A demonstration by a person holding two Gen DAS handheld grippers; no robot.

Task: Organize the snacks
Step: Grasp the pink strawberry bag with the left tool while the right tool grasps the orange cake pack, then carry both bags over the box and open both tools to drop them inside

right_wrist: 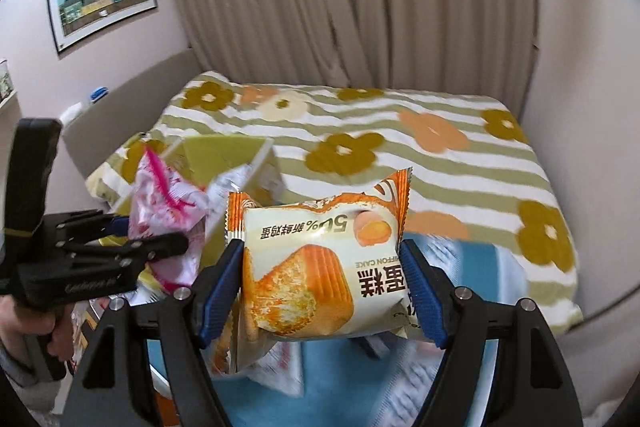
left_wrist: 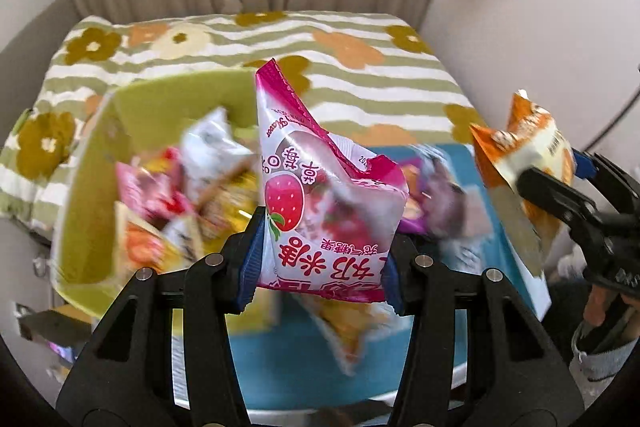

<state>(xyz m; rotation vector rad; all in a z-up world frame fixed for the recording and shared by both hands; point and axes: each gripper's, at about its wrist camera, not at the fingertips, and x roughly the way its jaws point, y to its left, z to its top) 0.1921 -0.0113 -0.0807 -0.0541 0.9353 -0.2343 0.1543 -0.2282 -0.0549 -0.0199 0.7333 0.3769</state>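
Right wrist view alone shows right gripper (right_wrist: 320, 279) clamping cake packet (right_wrist: 320, 267); left gripper (left_wrist: 320, 259) clamps strawberry packet (left_wrist: 320, 211).

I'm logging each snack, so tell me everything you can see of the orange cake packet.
The orange cake packet is a puffy, glossy plastic pillow pack, cream with orange serrated ends, showing a chiffon cake and an egg. Its print reads upside down. The right gripper clamps its sides, holding it in the air above a blue box.

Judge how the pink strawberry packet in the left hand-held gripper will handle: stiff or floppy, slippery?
The pink strawberry packet looks puffed and crinkled, so probably light and soft. The left hand-held gripper pinches its lower end while the top stands up unsupported, suggesting some stiffness from trapped air. Its glossy film may slip.
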